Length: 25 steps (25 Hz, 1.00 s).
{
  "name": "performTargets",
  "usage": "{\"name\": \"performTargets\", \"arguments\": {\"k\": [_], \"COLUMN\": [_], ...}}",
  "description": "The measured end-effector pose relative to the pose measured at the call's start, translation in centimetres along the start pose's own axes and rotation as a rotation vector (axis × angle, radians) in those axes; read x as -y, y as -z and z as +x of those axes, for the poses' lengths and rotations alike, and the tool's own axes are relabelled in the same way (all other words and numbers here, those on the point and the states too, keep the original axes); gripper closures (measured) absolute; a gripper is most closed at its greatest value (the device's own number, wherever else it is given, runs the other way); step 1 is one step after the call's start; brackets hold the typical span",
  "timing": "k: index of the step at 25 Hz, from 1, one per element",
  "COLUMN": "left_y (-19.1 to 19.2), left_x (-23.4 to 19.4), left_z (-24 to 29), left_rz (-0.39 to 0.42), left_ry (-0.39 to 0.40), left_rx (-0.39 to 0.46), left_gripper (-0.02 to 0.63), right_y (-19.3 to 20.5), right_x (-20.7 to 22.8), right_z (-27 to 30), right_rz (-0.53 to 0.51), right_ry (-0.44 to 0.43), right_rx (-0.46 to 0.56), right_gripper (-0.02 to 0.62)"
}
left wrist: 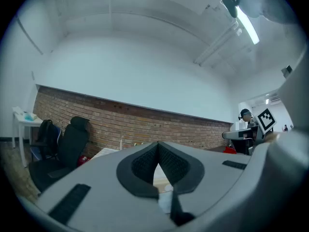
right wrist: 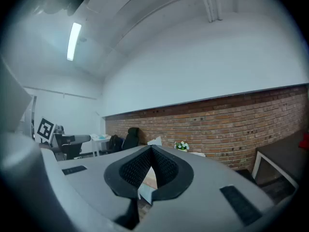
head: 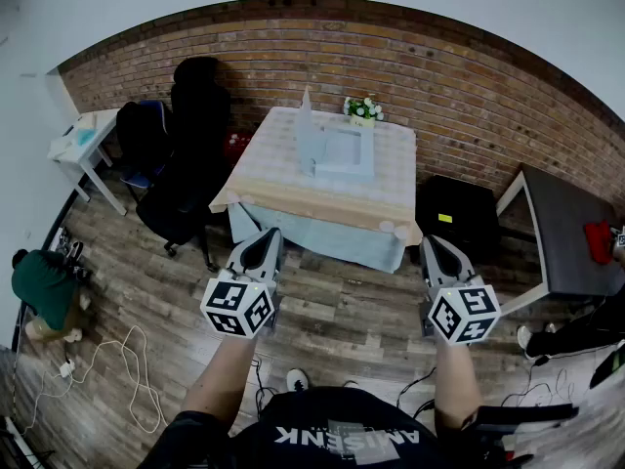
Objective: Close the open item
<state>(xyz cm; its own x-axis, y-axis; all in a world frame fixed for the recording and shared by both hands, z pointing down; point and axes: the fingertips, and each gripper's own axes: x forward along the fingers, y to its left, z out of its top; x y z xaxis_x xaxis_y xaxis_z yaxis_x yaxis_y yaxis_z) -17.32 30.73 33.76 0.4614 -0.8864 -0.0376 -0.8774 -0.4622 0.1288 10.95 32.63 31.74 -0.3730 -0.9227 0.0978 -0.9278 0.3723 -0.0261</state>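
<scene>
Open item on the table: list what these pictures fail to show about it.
Head view: open item too small; contents and hinge unreadable.
Left gripper view: shut left tongs hide most of the table.
Right gripper view: shut right tongs cover it; only the lid tip shows.

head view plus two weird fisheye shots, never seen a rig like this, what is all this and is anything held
No robot here: a person stands holding a left hand-held gripper and a right hand-held gripper, each carrying a marker cube. The head view looks down from a camera on the person's head. The other two come from cameras riding on each tool, looking along its jaws. Both pairs of jaws are shut and hold nothing. Ahead stands a table with a pale box-like item, its lid raised, and a small bunch of flowers.
</scene>
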Motion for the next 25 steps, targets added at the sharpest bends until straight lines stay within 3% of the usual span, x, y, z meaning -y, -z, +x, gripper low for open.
{"name": "performTargets", "arguments": {"k": [9,15,25], "left_y": [-2.6,-2.5,-2.7], "left_x": [-0.5,-1.5,-6.7], "left_z": [2.0,1.9,1.7], "left_rz": [0.064,0.063,0.034], "left_ry": [0.012,-0.001,-0.008], "left_rx": [0.004,0.006,0.032], "left_gripper": [0.595,0.595,0.595], "right_y": [-1.8,-2.0,-2.0], "right_x": [0.8,-0.4,-3.1], "right_z": [1.7,3.0,6.0], "right_rz": [-0.022,0.015,0.038], "right_ry": [0.016,-0.012,-0.027], "right_rx": [0.014,0.023,0.035], "right_gripper": [0.554,0.554,0.552]}}
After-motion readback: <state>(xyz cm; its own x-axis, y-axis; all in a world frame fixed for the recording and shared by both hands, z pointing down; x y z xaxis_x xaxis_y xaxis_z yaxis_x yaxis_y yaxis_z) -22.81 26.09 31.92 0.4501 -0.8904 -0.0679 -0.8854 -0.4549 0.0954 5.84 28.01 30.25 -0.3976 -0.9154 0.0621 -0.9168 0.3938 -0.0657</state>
